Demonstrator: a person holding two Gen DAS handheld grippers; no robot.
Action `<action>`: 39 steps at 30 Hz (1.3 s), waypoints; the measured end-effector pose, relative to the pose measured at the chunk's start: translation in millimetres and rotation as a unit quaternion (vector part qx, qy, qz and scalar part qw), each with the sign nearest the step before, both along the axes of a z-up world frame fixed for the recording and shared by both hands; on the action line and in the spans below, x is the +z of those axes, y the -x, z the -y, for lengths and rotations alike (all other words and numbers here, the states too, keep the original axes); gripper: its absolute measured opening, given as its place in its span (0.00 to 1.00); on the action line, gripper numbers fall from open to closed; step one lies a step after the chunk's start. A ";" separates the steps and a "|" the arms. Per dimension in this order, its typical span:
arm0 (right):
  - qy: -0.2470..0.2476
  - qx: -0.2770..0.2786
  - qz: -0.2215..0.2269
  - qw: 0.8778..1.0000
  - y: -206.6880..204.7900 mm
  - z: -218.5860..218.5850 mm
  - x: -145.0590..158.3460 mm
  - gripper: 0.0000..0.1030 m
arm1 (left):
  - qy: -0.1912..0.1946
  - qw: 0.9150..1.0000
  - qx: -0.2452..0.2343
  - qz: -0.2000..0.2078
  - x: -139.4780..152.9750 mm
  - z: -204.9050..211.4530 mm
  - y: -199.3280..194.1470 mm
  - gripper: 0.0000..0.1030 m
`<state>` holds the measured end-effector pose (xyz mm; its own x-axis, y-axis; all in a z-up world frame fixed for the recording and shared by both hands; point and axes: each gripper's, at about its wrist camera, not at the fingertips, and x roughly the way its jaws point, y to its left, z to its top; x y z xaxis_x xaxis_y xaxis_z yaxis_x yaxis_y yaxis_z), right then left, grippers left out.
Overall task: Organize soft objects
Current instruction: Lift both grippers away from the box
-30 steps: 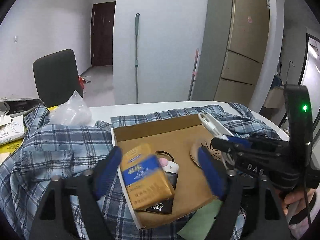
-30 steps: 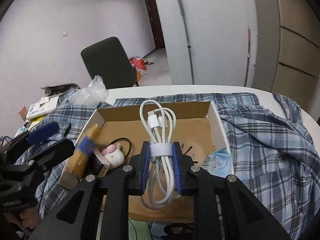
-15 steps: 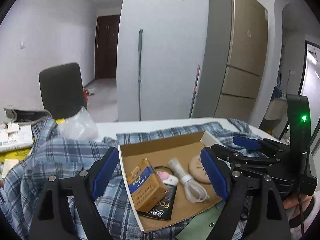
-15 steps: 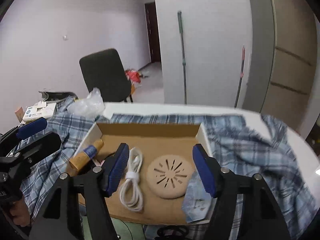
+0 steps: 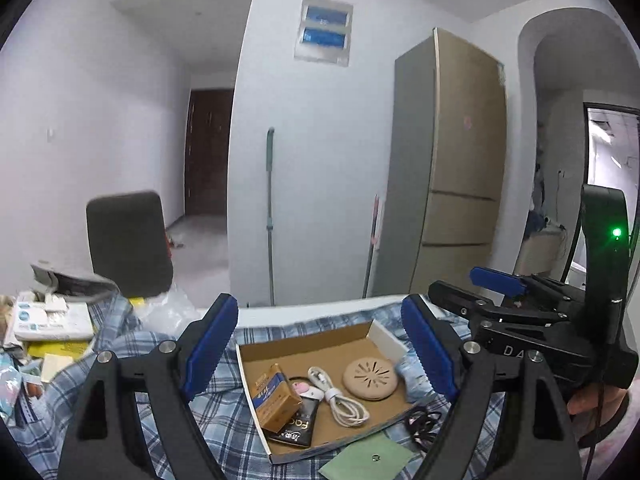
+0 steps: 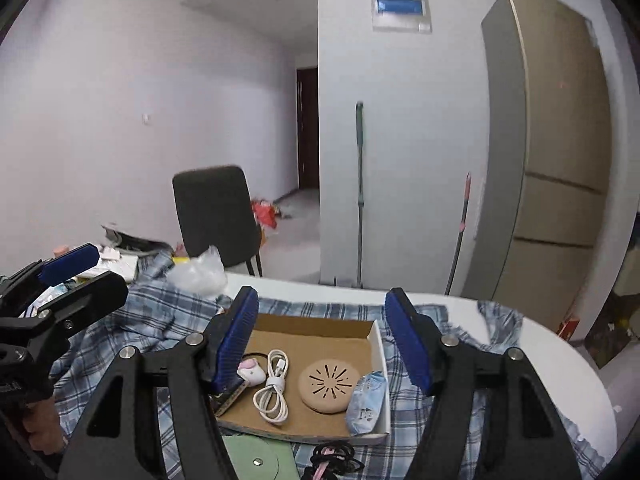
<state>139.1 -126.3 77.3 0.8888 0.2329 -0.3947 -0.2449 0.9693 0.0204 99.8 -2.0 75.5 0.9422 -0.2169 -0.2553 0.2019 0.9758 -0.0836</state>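
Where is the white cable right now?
The white cable lies loose in the cardboard box, between the pink toy and the round beige disc.

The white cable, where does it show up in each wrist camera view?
Left wrist: white cable lies in the cardboard box, lower centre.
Right wrist: white cable lies lower centre-left in the box.
Shared landmark: the round tan disc just right of it.

— How do my grippers stand?
— Your left gripper (image 5: pixel 320 350) has its jaws spread wide, nothing between them. Your right gripper (image 6: pixel 322 344) has just been opening its jaws; they hold nothing, and both point slightly downward.
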 end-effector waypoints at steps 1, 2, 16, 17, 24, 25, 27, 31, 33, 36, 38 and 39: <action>-0.001 -0.001 0.009 1.000 8.5 1.3 4.5 0.63 | 0.000 1.000 -0.002 0.009 2.9 1.1 7.6 0.83; -0.001 -0.001 0.016 1.000 16.2 1.9 7.5 0.63 | 0.001 1.000 -0.003 0.014 5.5 4.1 13.8 0.83; -0.008 -0.029 0.031 0.999 89.1 26.0 -20.1 0.64 | -0.009 0.999 -0.014 0.044 -34.5 9.7 68.8 0.83; -0.008 -0.030 0.026 0.999 90.5 28.6 -24.1 0.64 | -0.011 0.999 -0.015 0.040 -41.0 10.9 68.8 0.83; -0.007 -0.046 0.004 0.999 82.5 38.0 -58.2 0.66 | -0.019 1.000 -0.016 0.020 -72.4 10.7 56.8 0.84; -0.005 -0.046 0.007 0.999 84.9 38.3 -62.1 0.69 | -0.023 0.999 -0.015 0.018 -75.5 12.4 54.9 0.86; 0.000 -0.046 0.008 0.999 86.5 37.4 -70.4 0.72 | -0.028 0.999 -0.010 0.013 -79.5 14.2 53.1 0.93; 0.018 -0.037 0.000 0.999 86.2 29.9 -77.7 0.92 | -0.036 0.999 -0.004 0.035 -80.6 17.7 59.1 1.00; 0.022 -0.026 0.000 0.999 87.2 27.1 -79.3 1.00 | -0.044 0.998 -0.006 0.033 -82.1 19.4 57.7 1.00; 0.030 -0.021 0.000 0.999 88.2 22.4 -80.9 1.00 | -0.046 0.998 -0.006 0.030 -83.1 20.1 56.3 1.00; 0.036 -0.021 -0.003 0.999 87.8 20.9 -82.0 1.00 | -0.046 0.999 -0.006 0.028 -83.4 19.9 55.8 1.00; 0.038 -0.021 -0.005 0.999 87.4 20.3 -82.4 1.00 | -0.046 0.999 -0.005 0.027 -84.0 20.2 55.1 1.00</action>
